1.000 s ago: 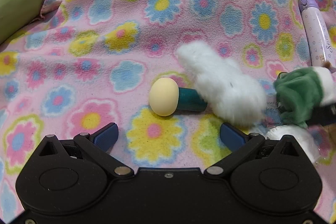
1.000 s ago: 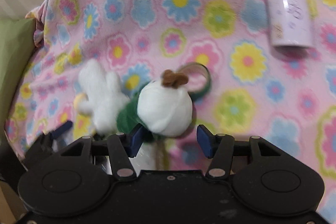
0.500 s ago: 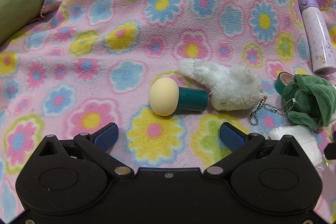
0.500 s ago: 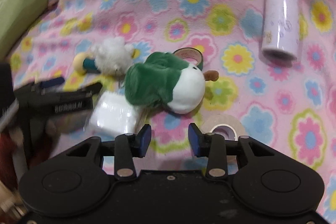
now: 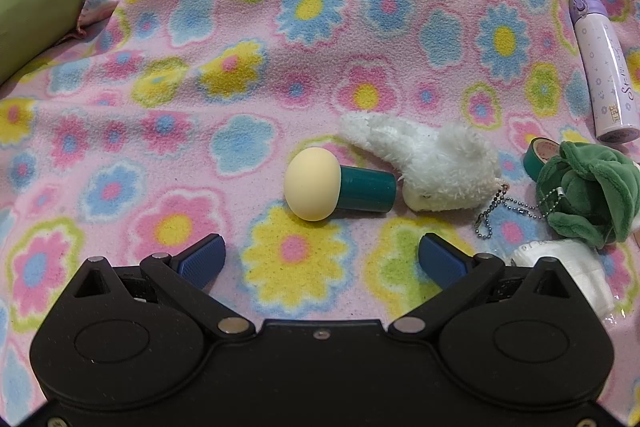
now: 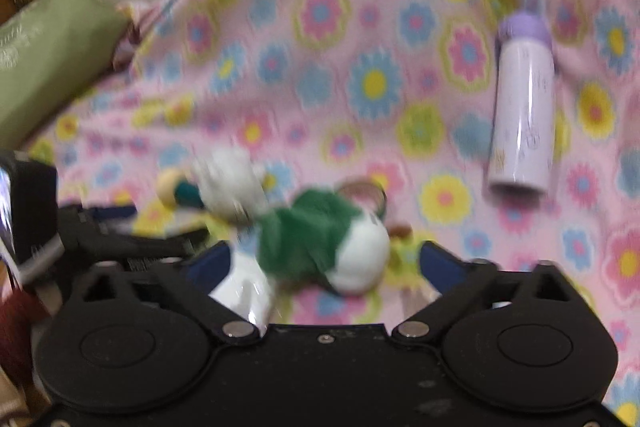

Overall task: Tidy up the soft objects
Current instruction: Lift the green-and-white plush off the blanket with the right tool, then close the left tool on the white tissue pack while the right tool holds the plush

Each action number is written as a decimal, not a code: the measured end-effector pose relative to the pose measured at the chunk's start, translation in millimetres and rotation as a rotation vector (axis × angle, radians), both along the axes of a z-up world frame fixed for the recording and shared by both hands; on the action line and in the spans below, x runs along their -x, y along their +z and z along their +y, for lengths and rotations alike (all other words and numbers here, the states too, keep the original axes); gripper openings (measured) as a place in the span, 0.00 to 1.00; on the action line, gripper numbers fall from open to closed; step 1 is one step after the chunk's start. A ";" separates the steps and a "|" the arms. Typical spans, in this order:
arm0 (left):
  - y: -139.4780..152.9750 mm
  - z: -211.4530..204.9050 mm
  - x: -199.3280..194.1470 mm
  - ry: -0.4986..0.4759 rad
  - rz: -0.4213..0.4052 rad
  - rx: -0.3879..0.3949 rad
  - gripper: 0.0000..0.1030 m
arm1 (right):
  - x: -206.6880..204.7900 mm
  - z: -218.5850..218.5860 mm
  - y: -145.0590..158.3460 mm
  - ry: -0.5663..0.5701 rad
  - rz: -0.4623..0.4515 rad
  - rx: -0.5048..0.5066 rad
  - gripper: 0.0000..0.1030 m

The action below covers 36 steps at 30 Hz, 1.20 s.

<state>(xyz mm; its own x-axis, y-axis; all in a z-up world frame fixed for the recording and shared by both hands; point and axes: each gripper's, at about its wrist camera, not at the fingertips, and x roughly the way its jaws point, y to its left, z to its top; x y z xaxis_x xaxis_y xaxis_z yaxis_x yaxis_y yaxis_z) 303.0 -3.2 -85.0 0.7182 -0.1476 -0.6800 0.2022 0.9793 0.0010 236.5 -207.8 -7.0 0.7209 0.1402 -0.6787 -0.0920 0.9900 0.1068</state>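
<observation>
My left gripper (image 5: 320, 259) is open and empty, low over the flowered blanket (image 5: 280, 47). Just ahead of it lies a yellow sponge with a teal handle (image 5: 320, 187). A white plush (image 5: 436, 167) lies to its right, joined by a bead chain to a green-and-white plush (image 5: 584, 195). In the blurred right wrist view, the right gripper (image 6: 326, 263) is opening wide. The green-and-white plush (image 6: 320, 235) rests on the blanket between its fingers, and the pads do not press it. The white plush (image 6: 228, 183) lies to its left.
A lilac bottle (image 5: 604, 67) (image 6: 524, 119) lies at the right. A teal tape roll (image 5: 540, 155) sits behind the green plush and a white packet (image 5: 568, 267) in front of it. A green cushion (image 5: 32, 7) borders the blanket's left edge.
The right gripper carried both plush toys, set them down beside the sponge, let go, spread its jaws wide and drew back a little. The left gripper kept still.
</observation>
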 end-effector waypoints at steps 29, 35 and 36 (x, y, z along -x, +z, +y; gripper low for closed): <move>12.7 9.2 8.5 -0.019 0.037 0.042 0.96 | -18.8 -18.9 -59.3 -0.116 -0.063 -0.104 0.61; 43.1 3.5 34.9 -0.109 0.023 0.039 0.96 | -17.3 -21.3 -59.7 -0.115 -0.068 -0.126 0.61; 47.3 -2.6 41.3 -0.147 0.023 0.030 0.96 | -17.3 -21.5 -59.4 -0.116 -0.068 -0.130 0.61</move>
<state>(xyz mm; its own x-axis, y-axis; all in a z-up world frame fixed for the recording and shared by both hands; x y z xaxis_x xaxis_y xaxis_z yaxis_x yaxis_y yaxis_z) 261.7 -5.8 -37.7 0.6719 -0.2701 -0.6897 0.3429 0.9388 -0.0337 253.7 -229.4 -66.4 0.7811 0.1372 -0.6091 0.0101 0.9727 0.2320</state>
